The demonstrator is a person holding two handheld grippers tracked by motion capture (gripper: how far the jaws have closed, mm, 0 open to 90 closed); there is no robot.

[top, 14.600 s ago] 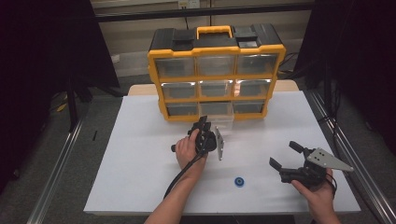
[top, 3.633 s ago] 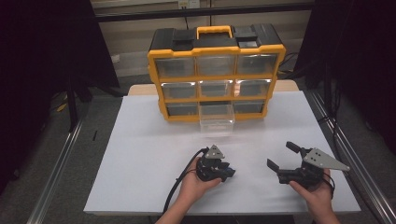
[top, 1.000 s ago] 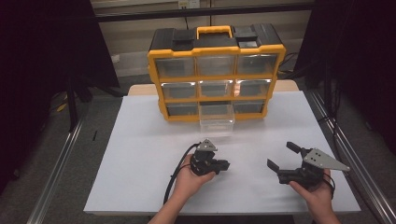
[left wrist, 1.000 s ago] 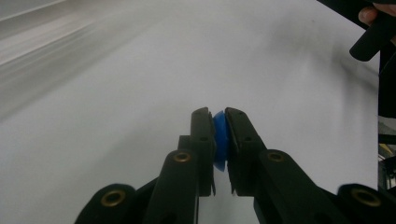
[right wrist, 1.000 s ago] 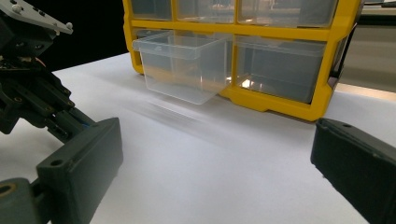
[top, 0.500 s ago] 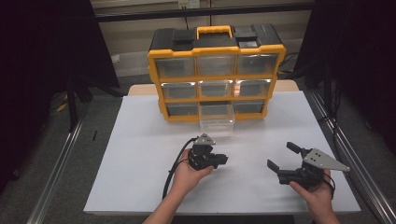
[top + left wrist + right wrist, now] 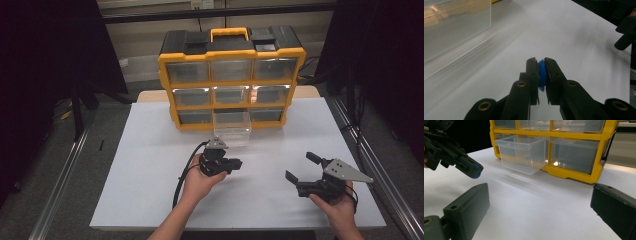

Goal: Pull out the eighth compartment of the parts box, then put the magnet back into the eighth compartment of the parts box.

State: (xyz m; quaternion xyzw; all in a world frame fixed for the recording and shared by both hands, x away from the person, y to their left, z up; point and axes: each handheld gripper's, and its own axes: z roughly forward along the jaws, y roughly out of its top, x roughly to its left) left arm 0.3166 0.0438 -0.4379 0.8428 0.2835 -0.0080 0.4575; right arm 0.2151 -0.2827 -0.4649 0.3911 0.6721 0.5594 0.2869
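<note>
1. Left gripper (image 7: 236, 164) is held up off the table in the person's left hand (image 7: 200, 177), forearm coming in from the bottom edge, jaws pointing right and clamped nearly together.
2. Right gripper (image 7: 301, 167) sits low in the right hand (image 7: 340, 207), jaws spread wide apart, pointing left.

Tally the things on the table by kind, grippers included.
Grippers: 2, left gripper and right gripper
Organizer: 1
Pulled-out clear drawer: 1
Blue disc: 1, between the left jaws
Total: 5
</note>
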